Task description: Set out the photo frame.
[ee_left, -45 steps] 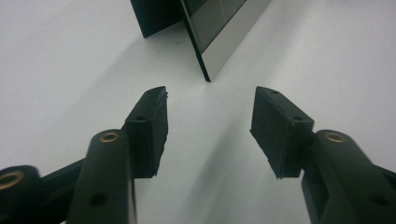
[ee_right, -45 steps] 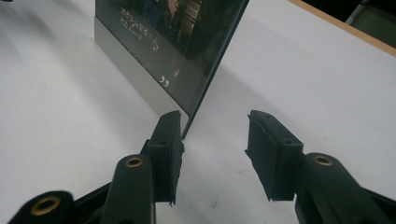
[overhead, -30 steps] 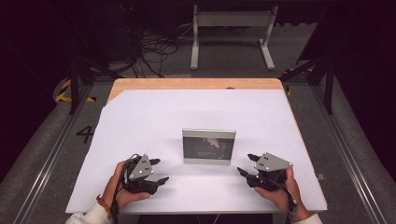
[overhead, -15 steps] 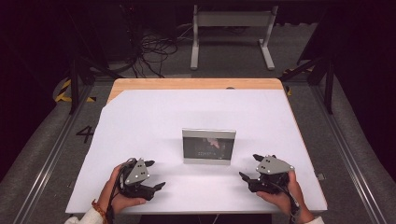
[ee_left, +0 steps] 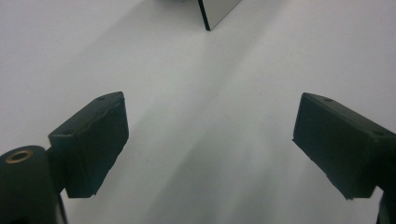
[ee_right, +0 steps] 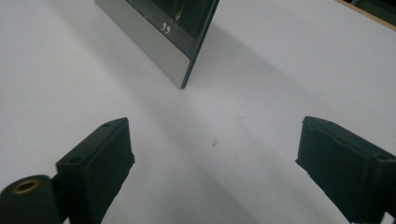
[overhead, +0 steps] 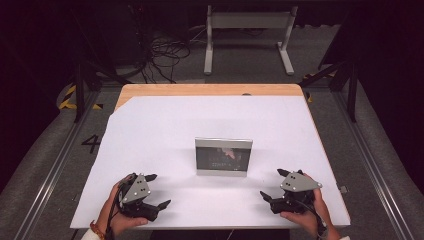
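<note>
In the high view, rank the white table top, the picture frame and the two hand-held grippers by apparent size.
1. White table top.
2. Picture frame.
3. Left hand-held gripper and right hand-held gripper: they look alike, so unranked.

White table (overhead: pixel 165 130) (upright picture frame (overhead: pixel 223 156))

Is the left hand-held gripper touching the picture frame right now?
No. In the high view the left hand-held gripper sits open near the table's front edge, with bare white surface between it and the upright picture frame.
</note>
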### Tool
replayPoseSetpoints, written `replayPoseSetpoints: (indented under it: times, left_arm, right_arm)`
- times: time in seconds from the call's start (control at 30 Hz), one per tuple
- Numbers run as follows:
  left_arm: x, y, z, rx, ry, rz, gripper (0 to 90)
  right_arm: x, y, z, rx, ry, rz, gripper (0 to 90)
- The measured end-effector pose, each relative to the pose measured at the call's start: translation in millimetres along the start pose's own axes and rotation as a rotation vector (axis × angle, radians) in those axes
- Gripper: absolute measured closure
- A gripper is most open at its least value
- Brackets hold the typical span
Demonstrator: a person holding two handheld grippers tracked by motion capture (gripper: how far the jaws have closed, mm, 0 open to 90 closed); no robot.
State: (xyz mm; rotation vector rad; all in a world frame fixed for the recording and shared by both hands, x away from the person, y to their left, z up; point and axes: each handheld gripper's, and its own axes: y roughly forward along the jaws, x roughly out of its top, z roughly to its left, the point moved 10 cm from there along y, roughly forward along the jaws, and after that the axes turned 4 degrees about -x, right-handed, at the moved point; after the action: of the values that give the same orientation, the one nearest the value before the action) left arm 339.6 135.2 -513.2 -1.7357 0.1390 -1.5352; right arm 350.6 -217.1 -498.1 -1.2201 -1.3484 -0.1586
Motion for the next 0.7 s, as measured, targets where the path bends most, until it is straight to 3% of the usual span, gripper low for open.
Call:
replayPoseSetpoints:
  times: [0.17, 0.27, 0.5, 0.7]
  left_arm:
    - [-7.3, -3.9, -2.7, -0.028, -0.02, -0.008, 6.0]
    - [-7.5, -3.4, -1.3, -0.021, -0.027, -0.009, 6.1]
    - [-5.1, -2.1, -0.9, -0.015, -0.018, -0.015, 6.4]
    - [-10.3, -0.9, -1.6, -0.008, 0.002, 0.015, 6.0]
  right_arm:
    - [-5.1, -3.8, 2.0, 0.014, -0.001, -0.01, 8.3]
    - [-7.0, -5.4, 0.8, -0.01, -0.015, -0.012, 9.9]
    - [-7.4, -4.0, -2.6, -0.024, 0.002, -0.026, 10.2]
    - [-7.5, -1.2, -5.0, -0.037, 0.011, -0.016, 9.9]
